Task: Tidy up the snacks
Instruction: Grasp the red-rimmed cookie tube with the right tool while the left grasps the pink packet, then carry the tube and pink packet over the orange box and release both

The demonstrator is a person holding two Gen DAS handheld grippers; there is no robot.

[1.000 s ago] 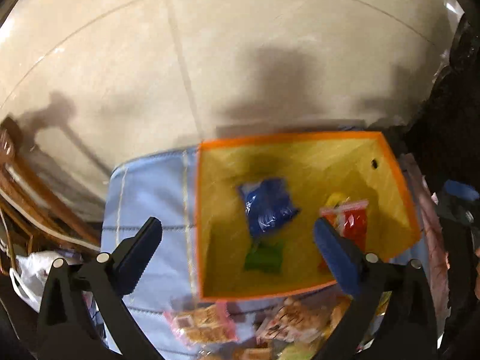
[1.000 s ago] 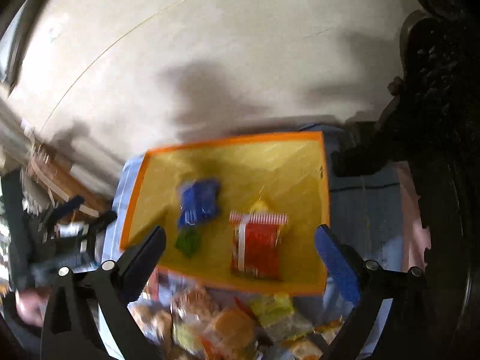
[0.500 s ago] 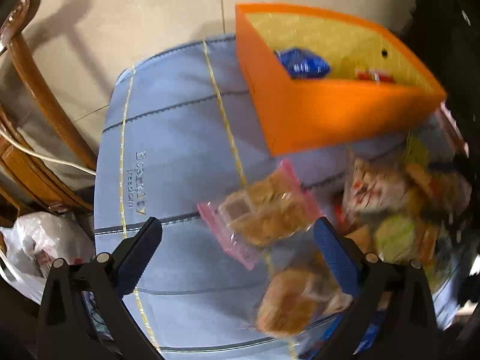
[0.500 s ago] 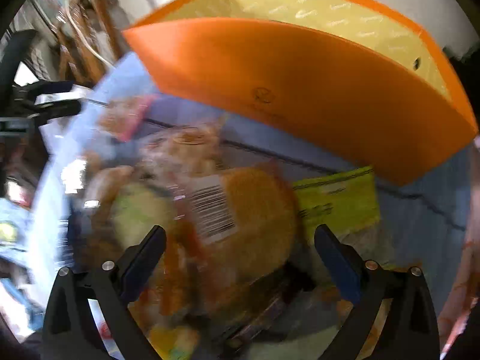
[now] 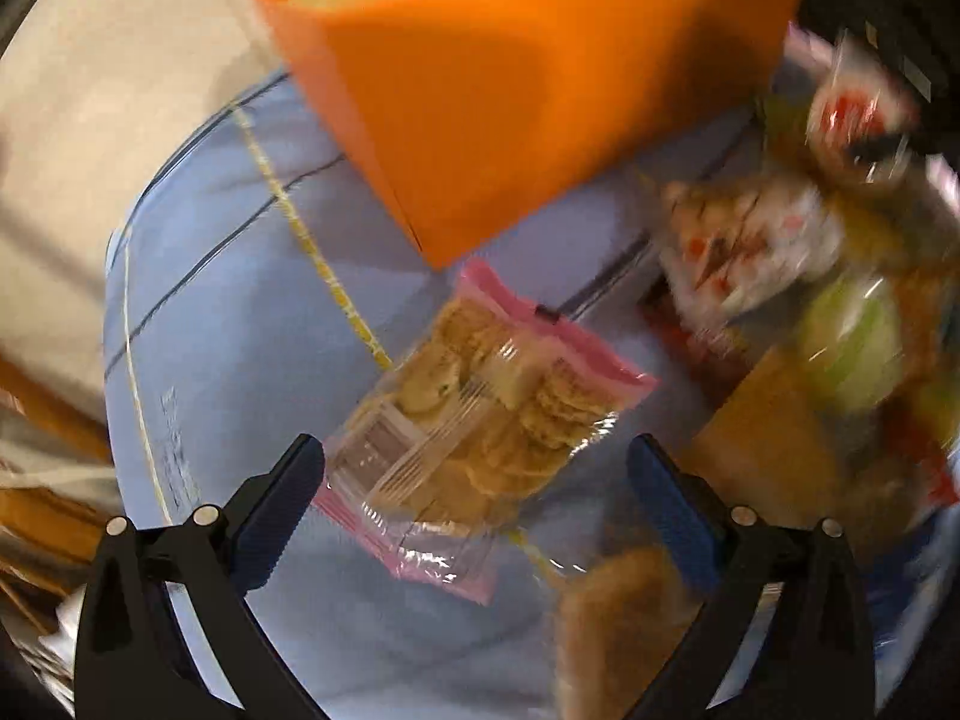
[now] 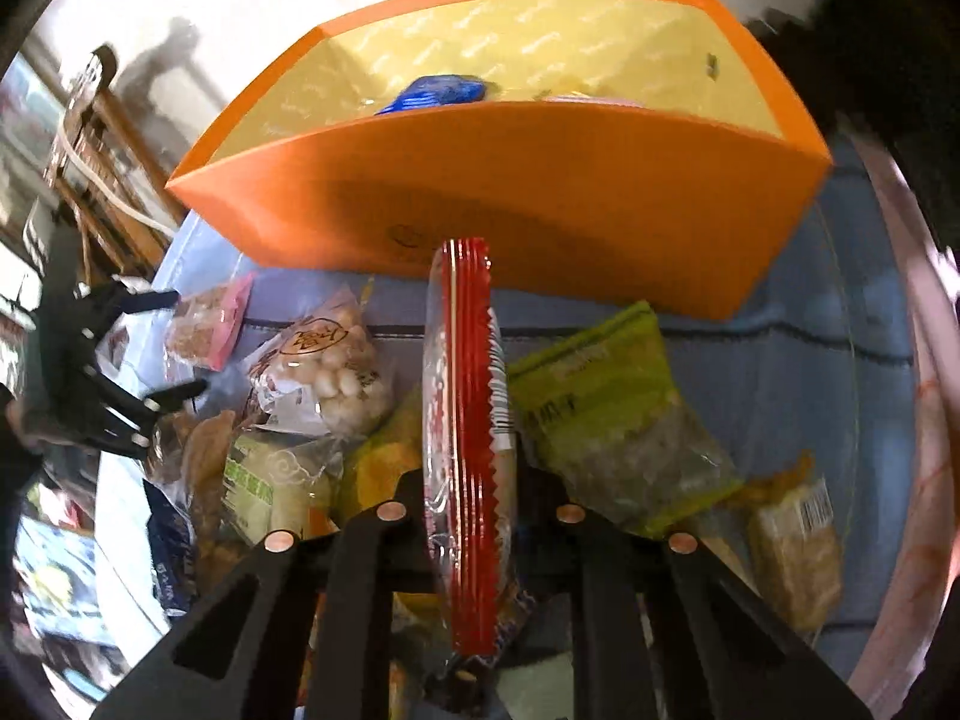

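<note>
My right gripper [image 6: 471,498] is closing its jaws, and a red-edged clear snack packet [image 6: 468,420] stands on edge between them, pressed from both sides. Behind it sits the orange box [image 6: 540,192] with a yellow lining and a blue packet [image 6: 438,93] inside. My left gripper [image 5: 474,450] is open, just above a pink-edged packet of crackers [image 5: 480,384] that lies flat on the blue cloth [image 5: 240,330]. The box's orange wall [image 5: 510,90] rises right behind the crackers. The left gripper [image 6: 186,342] also shows at the left of the right wrist view.
Several loose snack packets are heaped in front of the box, among them a green packet [image 6: 606,408] and a bag of pale balls [image 6: 336,372]. A blurred part of the heap [image 5: 810,300] lies right of the crackers. Wooden furniture [image 6: 102,138] stands beyond the cloth's left edge.
Both grippers came down from above the box to the snack heap. The right jaws went from wide open to closed on the red-edged packet. The left gripper rolled and now hangs over the crackers.
</note>
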